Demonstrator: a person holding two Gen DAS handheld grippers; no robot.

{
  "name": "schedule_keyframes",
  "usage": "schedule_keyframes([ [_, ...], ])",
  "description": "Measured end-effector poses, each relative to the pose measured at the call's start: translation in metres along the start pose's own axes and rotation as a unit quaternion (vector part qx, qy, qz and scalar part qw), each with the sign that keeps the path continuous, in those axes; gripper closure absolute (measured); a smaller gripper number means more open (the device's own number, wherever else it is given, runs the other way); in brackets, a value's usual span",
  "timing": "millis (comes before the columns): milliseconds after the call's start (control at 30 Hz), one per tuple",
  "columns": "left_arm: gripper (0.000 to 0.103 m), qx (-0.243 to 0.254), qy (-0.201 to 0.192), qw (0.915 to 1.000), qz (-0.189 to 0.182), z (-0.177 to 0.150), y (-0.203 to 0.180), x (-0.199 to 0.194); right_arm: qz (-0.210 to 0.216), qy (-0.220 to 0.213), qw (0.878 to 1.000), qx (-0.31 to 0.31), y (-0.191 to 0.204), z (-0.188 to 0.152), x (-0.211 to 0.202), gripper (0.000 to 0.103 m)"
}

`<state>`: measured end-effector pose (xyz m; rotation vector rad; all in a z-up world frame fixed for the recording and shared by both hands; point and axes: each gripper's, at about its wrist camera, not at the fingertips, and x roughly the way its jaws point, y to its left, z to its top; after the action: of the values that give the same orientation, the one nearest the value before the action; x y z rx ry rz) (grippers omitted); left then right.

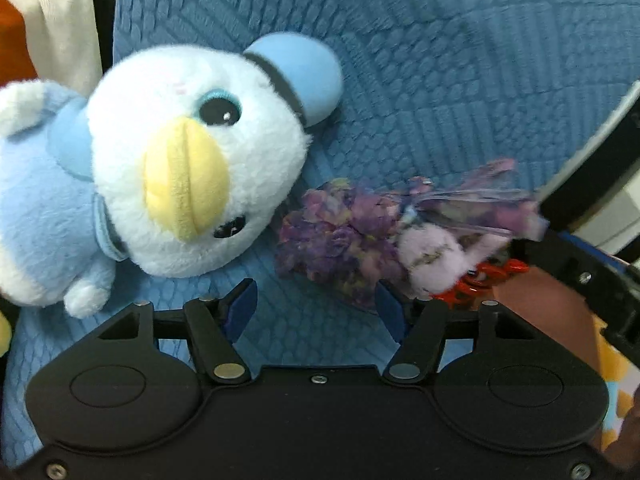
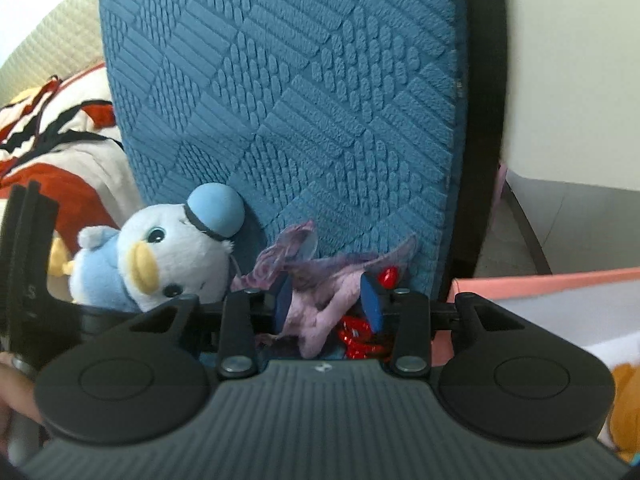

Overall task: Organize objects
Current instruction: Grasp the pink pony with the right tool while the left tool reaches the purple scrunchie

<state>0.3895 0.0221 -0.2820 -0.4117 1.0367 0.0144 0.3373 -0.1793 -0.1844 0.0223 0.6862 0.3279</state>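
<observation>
A blue and white plush duck (image 1: 168,172) with a yellow beak and a blue cap lies on the blue textured cushion (image 1: 440,60). It also shows in the right wrist view (image 2: 160,256). A purple plush toy with gauzy wings (image 1: 392,232) lies right of the duck, with red clips (image 1: 484,276) by it. My left gripper (image 1: 316,312) is open and empty, just in front of both toys. My right gripper (image 2: 328,300) has its jaws around the purple toy (image 2: 320,300); whether they press on it I cannot tell.
A red, white and black cloth (image 2: 52,152) lies left of the cushion. A pink-rimmed box (image 2: 560,292) stands at the right. A white wall or cabinet (image 2: 572,60) rises behind. An orange plush (image 2: 624,400) shows at the lower right.
</observation>
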Motion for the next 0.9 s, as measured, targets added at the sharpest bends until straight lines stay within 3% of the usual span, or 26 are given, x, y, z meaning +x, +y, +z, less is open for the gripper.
schedule_keyframes([
  [367, 0.044, -0.018, 0.013, 0.9996, -0.018, 0.012, -0.002, 0.038, -0.007, 0.042, 0.999, -0.013, -0.012, 0.01, 0.042, 0.062],
  [467, 0.06, -0.031, 0.014, 0.9988, -0.034, 0.015, 0.001, 0.042, 0.0, 0.054, 0.998, -0.011, -0.014, 0.01, 0.047, 0.068],
  [533, 0.08, -0.037, 0.021, 0.9982, -0.043, 0.017, 0.002, 0.046, 0.006, 0.057, 0.998, -0.016, -0.013, 0.01, 0.048, 0.074],
  [600, 0.091, -0.036, 0.023, 0.9978, -0.049, 0.016, 0.002, 0.048, 0.005, 0.058, 0.998, -0.022, -0.011, 0.009, 0.048, 0.08],
  [900, 0.101, -0.043, -0.002, 0.9965, -0.072, 0.009, -0.001, 0.017, 0.025, 0.044, 0.998, -0.033, -0.004, 0.01, 0.024, 0.09],
])
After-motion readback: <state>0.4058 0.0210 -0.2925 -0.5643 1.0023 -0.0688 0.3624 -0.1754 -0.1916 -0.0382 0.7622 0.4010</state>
